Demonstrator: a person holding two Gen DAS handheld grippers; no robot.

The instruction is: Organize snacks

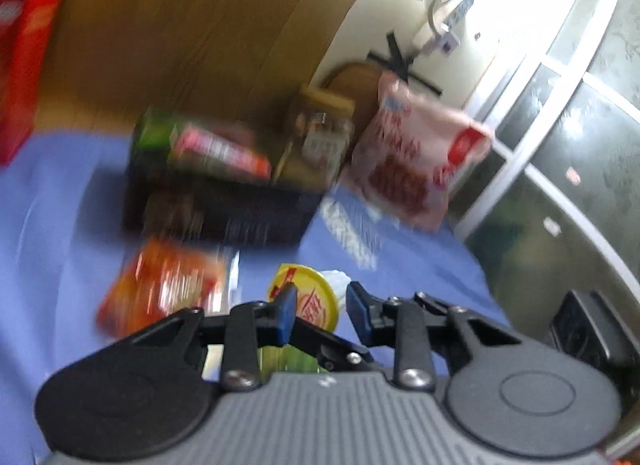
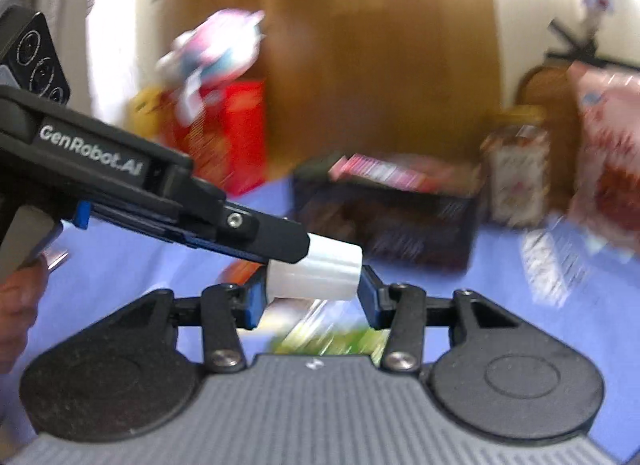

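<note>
Both views are motion-blurred. A black basket (image 1: 224, 213) on the blue cloth holds a green and pink snack box (image 1: 208, 145); it also shows in the right wrist view (image 2: 384, 217). My left gripper (image 1: 320, 315) is open above a yellow-lidded green can (image 1: 308, 299), jaws either side of the lid. An orange snack packet (image 1: 160, 289) lies left of it. My right gripper (image 2: 314, 297) is open, with the left gripper's white-capped finger (image 2: 316, 269) crossing between its jaws and a blurred green item (image 2: 332, 339) below.
A jar with a gold lid (image 1: 320, 137) and a red-and-white snack bag (image 1: 416, 161) stand right of the basket. A red box (image 2: 228, 133) and a pink-white bag (image 2: 216, 49) stand at the left. A wooden panel (image 1: 192, 25) rises behind. The table edge (image 1: 480, 277) drops off at right.
</note>
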